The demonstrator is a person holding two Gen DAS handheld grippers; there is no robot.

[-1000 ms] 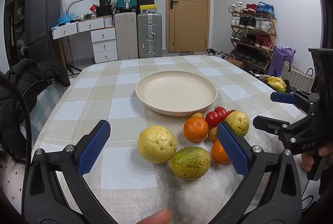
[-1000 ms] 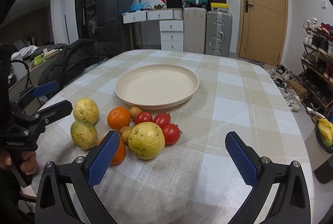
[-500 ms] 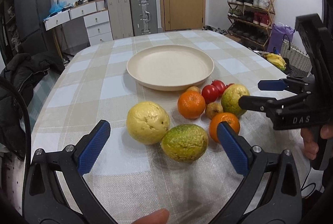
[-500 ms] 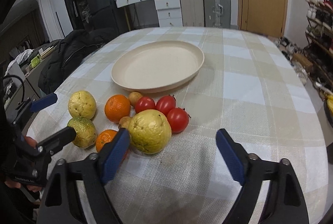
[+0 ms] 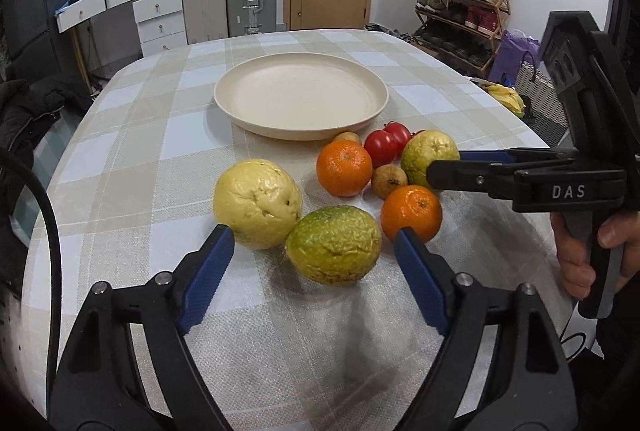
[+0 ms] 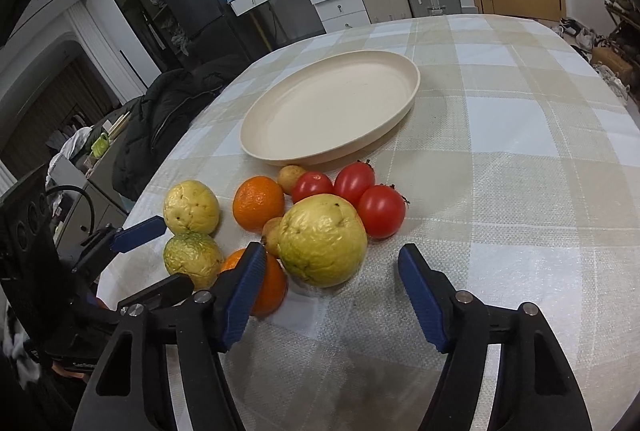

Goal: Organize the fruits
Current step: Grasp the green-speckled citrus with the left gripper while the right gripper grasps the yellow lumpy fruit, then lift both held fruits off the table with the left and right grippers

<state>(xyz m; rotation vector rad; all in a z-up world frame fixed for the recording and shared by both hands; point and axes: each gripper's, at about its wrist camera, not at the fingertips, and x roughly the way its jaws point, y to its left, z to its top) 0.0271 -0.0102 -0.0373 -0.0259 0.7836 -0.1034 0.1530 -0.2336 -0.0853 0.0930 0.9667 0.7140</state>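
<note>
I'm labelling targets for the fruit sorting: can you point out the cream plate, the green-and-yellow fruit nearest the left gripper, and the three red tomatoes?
cream plate [image 5: 240, 87], left wrist view, on its left rim.
green-and-yellow fruit [image 5: 333, 243], left wrist view, on its middle.
red tomatoes [image 6: 381, 211], right wrist view, on the nearest one's middle.

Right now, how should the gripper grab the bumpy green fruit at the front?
Take the green fruit across its wide middle, from the near table edge, where the left gripper already stands open around it. It lies on its side, so its rounded flanks face the pads. The yellow fruit touches its left side and an orange sits close on the right, so go in gently.
</note>
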